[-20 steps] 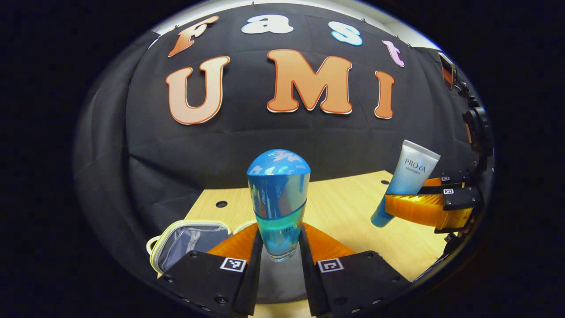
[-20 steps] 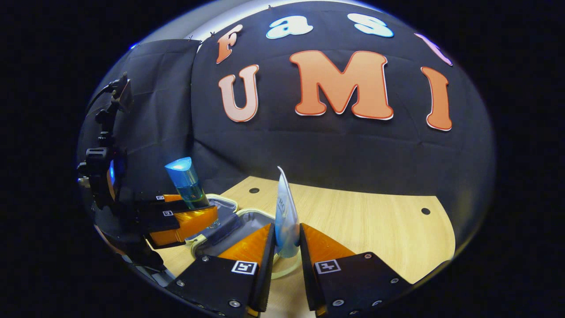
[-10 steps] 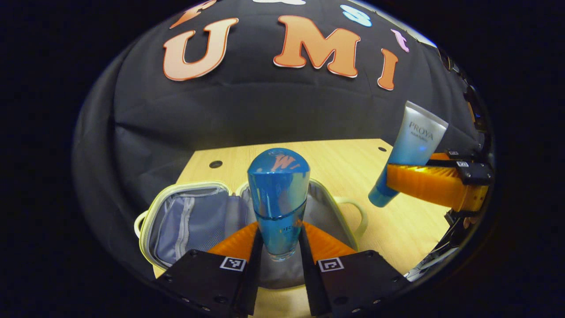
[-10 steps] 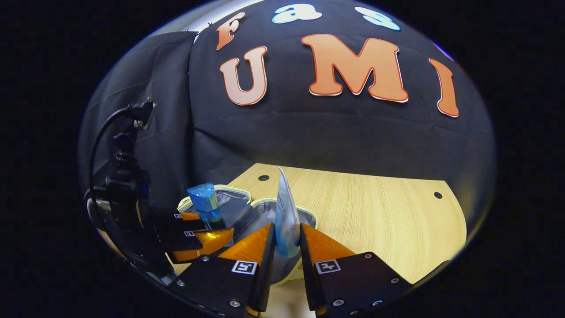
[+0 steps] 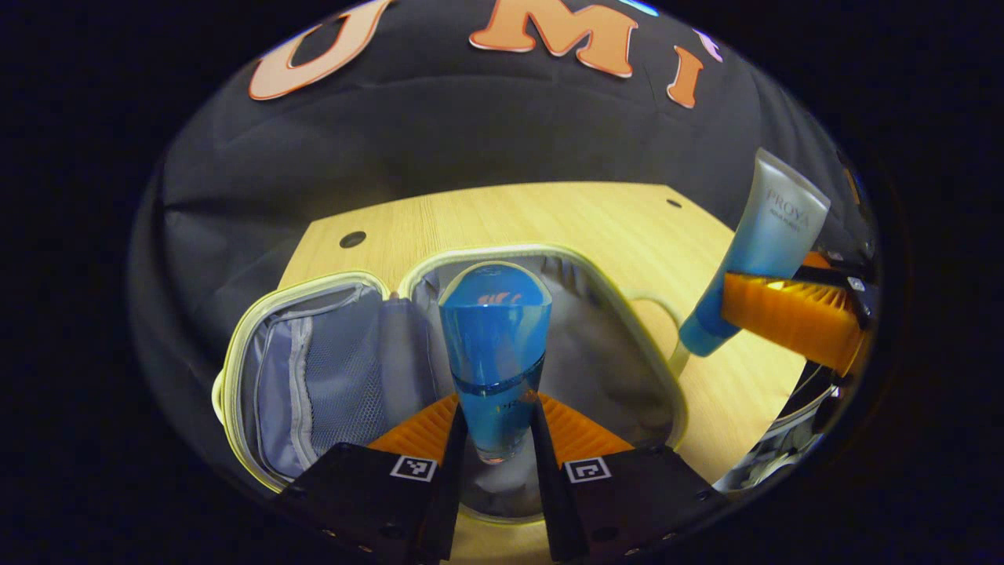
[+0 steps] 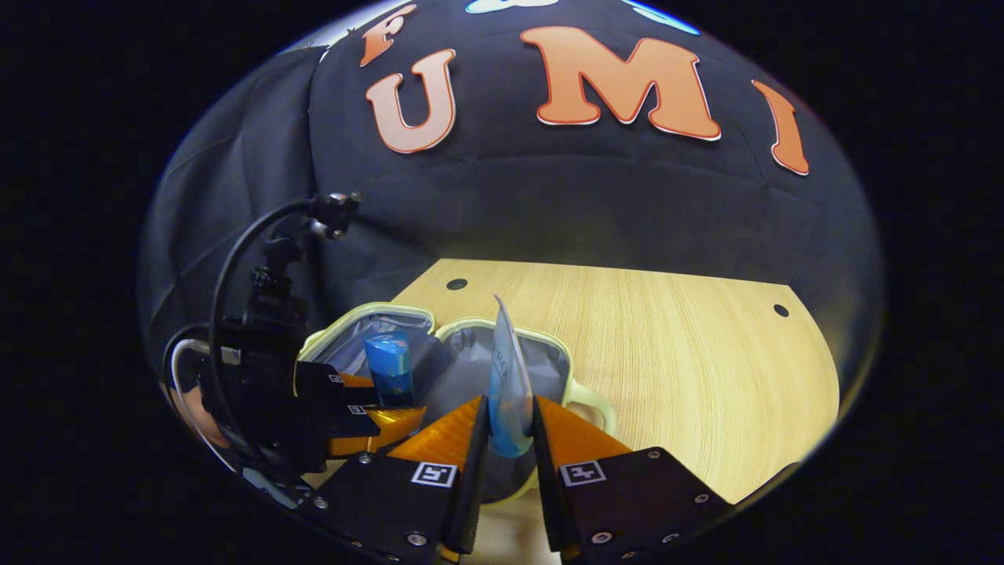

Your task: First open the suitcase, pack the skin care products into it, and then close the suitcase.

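The left claw (image 5: 496, 428) is closed on the lower part of a blue bottle (image 5: 494, 345), one finger pressing each side, and holds it upright with its domed cap uppermost and its long axis running straight up from the fingers. The right claw (image 6: 510, 428) is clamped on a white and blue tube (image 6: 508, 384), seen edge-on in its own view; in the left gripper view the tube (image 5: 753, 251) leans, its flat crimped end up and to the right, its blue cap down and to the left. Both products hang above the small suitcase (image 5: 259, 314), which lies wide open on the wooden surface (image 5: 549, 216) with its pale yellow rim and a loop handle on the right side. The bottle is over the seam between the two halves, nearer the right half; the tube is beyond the right rim in the left gripper view, and in front of the right half in the right gripper view. The left half has a grey mesh pocket with a zip, the right half a plain grey lining. I see no product lying in either half.
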Available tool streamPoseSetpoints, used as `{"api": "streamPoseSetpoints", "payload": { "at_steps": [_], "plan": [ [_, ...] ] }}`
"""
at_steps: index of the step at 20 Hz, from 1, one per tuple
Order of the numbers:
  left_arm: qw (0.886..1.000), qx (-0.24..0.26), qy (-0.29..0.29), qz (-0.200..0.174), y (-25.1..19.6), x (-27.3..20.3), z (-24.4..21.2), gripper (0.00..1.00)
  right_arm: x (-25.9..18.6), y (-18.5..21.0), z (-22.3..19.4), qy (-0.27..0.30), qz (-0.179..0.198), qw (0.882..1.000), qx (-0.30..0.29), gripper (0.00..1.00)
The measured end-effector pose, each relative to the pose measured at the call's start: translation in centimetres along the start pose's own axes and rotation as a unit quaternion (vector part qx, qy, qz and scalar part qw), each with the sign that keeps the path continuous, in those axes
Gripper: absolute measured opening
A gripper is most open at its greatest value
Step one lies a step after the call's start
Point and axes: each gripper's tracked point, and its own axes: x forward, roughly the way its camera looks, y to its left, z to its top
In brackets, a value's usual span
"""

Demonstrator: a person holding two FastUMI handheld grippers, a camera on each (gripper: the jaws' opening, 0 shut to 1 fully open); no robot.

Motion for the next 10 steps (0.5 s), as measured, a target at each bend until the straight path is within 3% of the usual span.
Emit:
{"api": "streamPoseSetpoints", "payload": {
  "at_steps": [10],
  "plan": [
    [0.994, -0.032, 0.099, 0.03, -1.3, 2.1, -2.3, 0.45, 4.4, -1.0, -2.1, 0.048, 0.067, 0.996, 0.017, 0.34]
  ]
}}
